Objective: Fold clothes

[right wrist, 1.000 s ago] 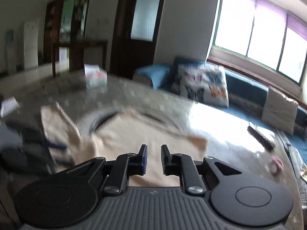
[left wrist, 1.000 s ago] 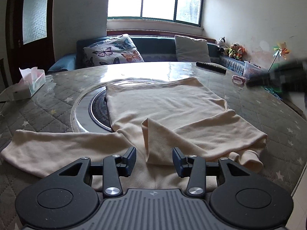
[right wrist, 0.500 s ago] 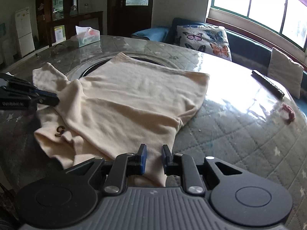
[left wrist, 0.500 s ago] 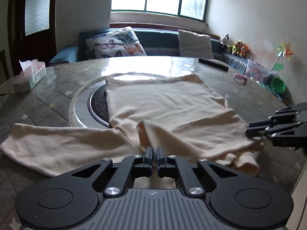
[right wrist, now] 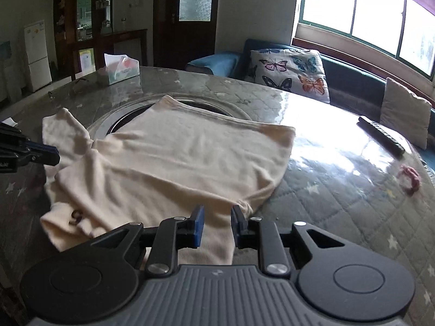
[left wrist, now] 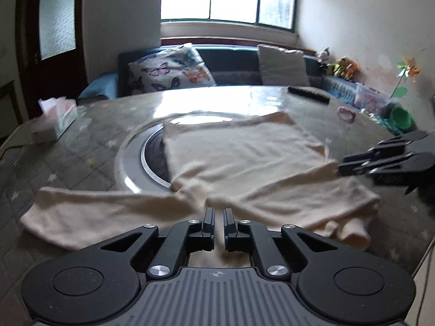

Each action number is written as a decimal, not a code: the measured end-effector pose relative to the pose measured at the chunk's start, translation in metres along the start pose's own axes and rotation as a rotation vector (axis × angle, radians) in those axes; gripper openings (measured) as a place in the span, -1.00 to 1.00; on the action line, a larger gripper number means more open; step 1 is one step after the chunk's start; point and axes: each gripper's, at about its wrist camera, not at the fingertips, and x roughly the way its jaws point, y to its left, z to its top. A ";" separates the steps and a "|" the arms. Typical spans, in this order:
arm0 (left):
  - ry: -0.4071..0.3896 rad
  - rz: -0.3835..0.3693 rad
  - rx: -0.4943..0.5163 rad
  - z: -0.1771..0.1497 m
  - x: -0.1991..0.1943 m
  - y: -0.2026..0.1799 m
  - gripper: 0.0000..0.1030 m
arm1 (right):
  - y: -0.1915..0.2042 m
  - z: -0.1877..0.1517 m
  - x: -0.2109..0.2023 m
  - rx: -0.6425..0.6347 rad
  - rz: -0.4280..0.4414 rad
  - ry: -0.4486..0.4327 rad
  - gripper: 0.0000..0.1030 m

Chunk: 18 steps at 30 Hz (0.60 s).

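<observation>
Left wrist view: left gripper (left wrist: 218, 216) fingers nearly closed on cream shirt (left wrist: 244, 163) near surface (left wrist: 81, 149) edge; right gripper (right wrist: 216, 217) fingers narrowly apart over sleeve, pinch firmly before folding.

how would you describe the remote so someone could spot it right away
Start at the round table covered in grey quilted star-print cloth under a glossy sheet. Look past the cream shirt toward the window side, near the plain cushion. The remote is the long, flat, black bar there, unlike the small pink loop nearby.
</observation>
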 end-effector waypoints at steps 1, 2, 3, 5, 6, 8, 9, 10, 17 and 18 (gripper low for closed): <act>-0.003 -0.010 0.006 0.003 0.003 -0.002 -0.86 | 0.000 0.001 0.004 0.000 0.003 0.001 -0.62; -0.002 -0.019 0.012 0.005 0.008 -0.005 -0.86 | 0.000 0.002 0.008 0.001 0.006 0.004 -0.62; -0.001 -0.027 0.019 0.006 0.014 -0.007 -0.86 | 0.000 0.003 0.012 0.004 0.009 0.008 -0.62; 0.011 -0.031 0.030 0.009 0.026 -0.011 -0.86 | -0.001 0.004 0.019 0.012 0.007 0.019 -0.62; 0.018 -0.032 0.035 0.009 0.032 -0.012 -0.86 | -0.001 0.003 0.022 0.017 0.003 0.024 -0.63; 0.036 -0.020 0.044 0.007 0.041 -0.012 -0.86 | -0.004 0.002 0.026 0.027 -0.007 0.030 -0.64; 0.045 -0.015 0.047 0.006 0.044 -0.012 -0.86 | -0.005 0.001 0.026 0.033 -0.008 0.031 -0.64; 0.056 -0.009 0.046 0.004 0.047 -0.009 -0.86 | -0.006 0.001 0.026 0.037 -0.009 0.031 -0.64; 0.033 -0.007 0.029 0.001 0.035 -0.003 -0.86 | -0.006 0.003 0.021 0.028 -0.048 0.021 -0.63; 0.025 -0.017 0.030 0.003 0.034 -0.005 -0.85 | -0.004 0.005 0.019 0.017 -0.044 0.011 -0.63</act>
